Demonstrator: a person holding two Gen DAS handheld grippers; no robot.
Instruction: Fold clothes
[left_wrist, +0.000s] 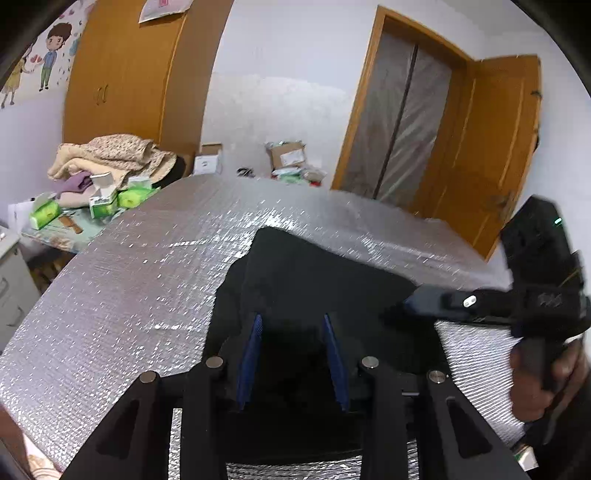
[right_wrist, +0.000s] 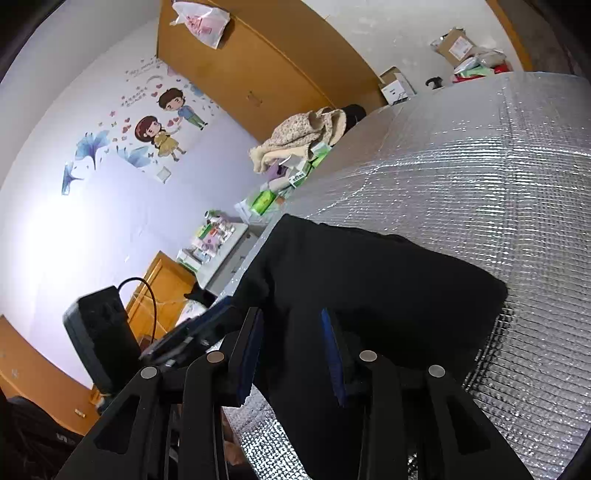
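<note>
With the left claw (left_wrist: 291, 354) and right claw (right_wrist: 291, 354) both standing open over the folded black cloth garment (left_wrist: 314, 280) on the silver quilted foil worktop (left_wrist: 147, 277), a fold looks just laid, and the next move calls for regripping an edge.

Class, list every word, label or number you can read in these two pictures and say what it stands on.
None can be read for certain.
Wall sticker: curly writing above the cartoon couple, too small.
Cardboard box: shipping label, blurred.
White box: dark print, blurred.
Green tissue packs: print too small.
</note>
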